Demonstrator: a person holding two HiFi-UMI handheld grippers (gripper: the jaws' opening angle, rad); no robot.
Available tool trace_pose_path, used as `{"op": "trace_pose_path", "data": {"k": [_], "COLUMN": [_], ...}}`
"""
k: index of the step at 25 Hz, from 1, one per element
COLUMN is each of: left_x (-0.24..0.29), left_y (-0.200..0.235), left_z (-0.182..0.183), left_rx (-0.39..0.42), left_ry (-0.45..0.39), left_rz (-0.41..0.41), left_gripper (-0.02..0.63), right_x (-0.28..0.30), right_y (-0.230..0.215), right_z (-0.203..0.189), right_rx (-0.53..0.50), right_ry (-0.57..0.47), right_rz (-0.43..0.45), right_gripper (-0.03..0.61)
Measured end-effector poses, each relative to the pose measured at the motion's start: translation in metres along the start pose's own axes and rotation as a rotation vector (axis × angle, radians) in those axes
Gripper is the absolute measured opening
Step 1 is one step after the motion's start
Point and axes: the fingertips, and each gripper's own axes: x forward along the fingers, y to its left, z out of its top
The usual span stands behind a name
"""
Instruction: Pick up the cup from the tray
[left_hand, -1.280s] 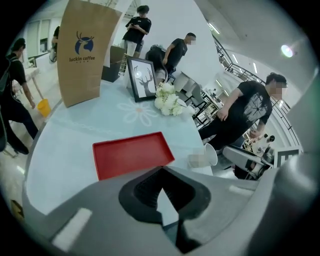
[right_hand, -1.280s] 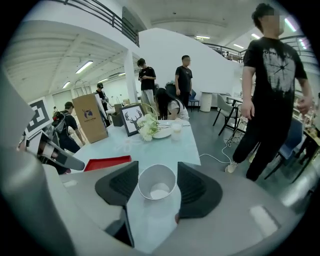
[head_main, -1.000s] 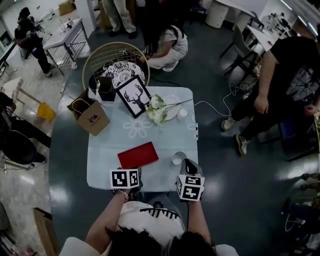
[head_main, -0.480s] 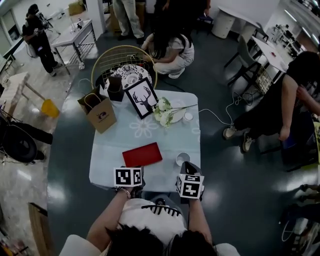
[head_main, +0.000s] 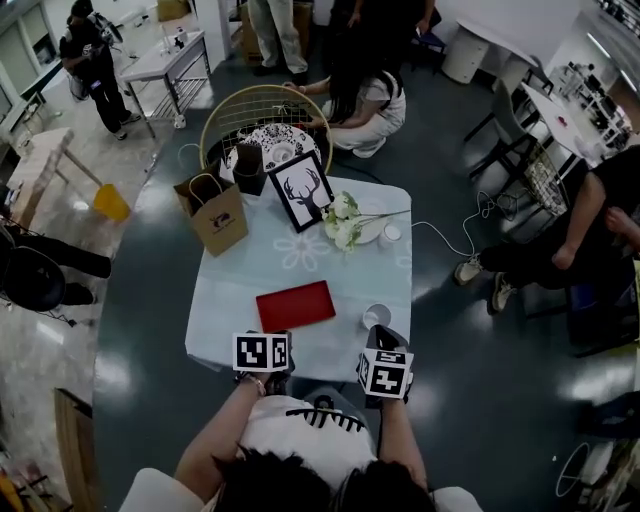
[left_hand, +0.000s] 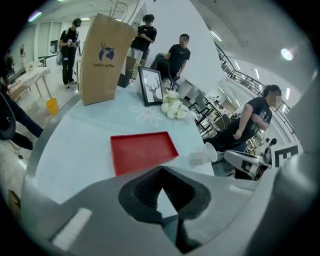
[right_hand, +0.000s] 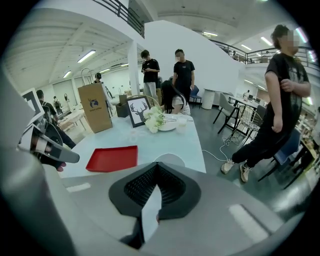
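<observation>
While your left gripper (left_hand: 162, 200) and right gripper (right_hand: 155, 200) keep jaws pressed together, empty, cup (head_main: 376, 316) stays beside tray (head_main: 295, 306), just ahead of right.

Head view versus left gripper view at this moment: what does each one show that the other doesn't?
Only the head view: the left hand-held gripper from outside, marker cube included, and the person's left forearm. Only the left gripper view: that gripper's jaws, together and empty, and the lettering on the paper bag. Both: the empty red tray, the cup on the cloth beside it, the deer picture, the flowers and the right hand-held gripper.
</observation>
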Motion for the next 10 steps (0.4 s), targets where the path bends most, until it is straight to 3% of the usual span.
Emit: {"op": "trace_pose_path", "data": {"k": [10], "left_x": [-0.001], "left_y": [0.0104], "left_z": [-0.001], "left_rx": [-0.04], "left_ry": [-0.005], "left_rz": [0.01], "left_gripper": [0.0], "right_x": [0.0025], "right_y": [0.0031], "right_z": [0.0024], "right_rx": [-0.016], "right_ry": [0.006], "right_rz": [0.001], "right_gripper": [0.025]}}
